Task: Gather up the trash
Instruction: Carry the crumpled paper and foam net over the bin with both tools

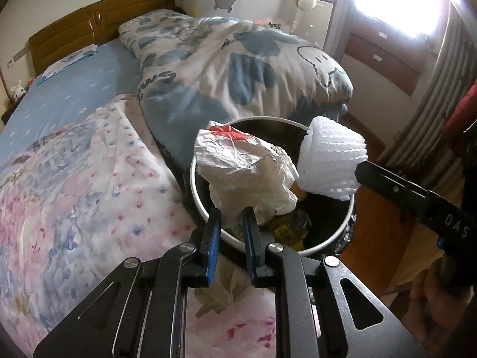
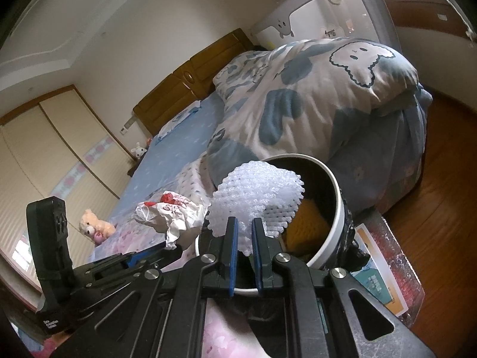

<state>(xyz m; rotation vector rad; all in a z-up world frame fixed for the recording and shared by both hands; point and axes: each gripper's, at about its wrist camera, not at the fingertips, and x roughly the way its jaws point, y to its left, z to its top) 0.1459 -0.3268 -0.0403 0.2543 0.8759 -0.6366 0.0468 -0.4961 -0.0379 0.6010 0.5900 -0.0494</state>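
Observation:
A round bin with a white rim (image 1: 348, 217) and dark inside stands beside the bed; it holds yellow and dark trash. My left gripper (image 1: 232, 213) is shut on a crumpled white paper wrapper with red print (image 1: 244, 164) and holds it over the bin's left side. My right gripper (image 2: 245, 223) is shut on a white foam net sleeve (image 2: 256, 194) and holds it over the bin (image 2: 335, 205). The sleeve also shows in the left wrist view (image 1: 331, 158), to the right of the wrapper. The wrapper shows in the right wrist view (image 2: 170, 213), held by the left gripper.
The bed with a pink floral sheet (image 1: 74, 179) lies left of the bin, with a blue-and-white duvet (image 1: 238, 65) piled behind it. A wooden floor (image 2: 441, 203) runs to the right. A teddy bear (image 2: 94, 225) lies on the bed. A card or booklet (image 2: 378, 280) lies right of the bin.

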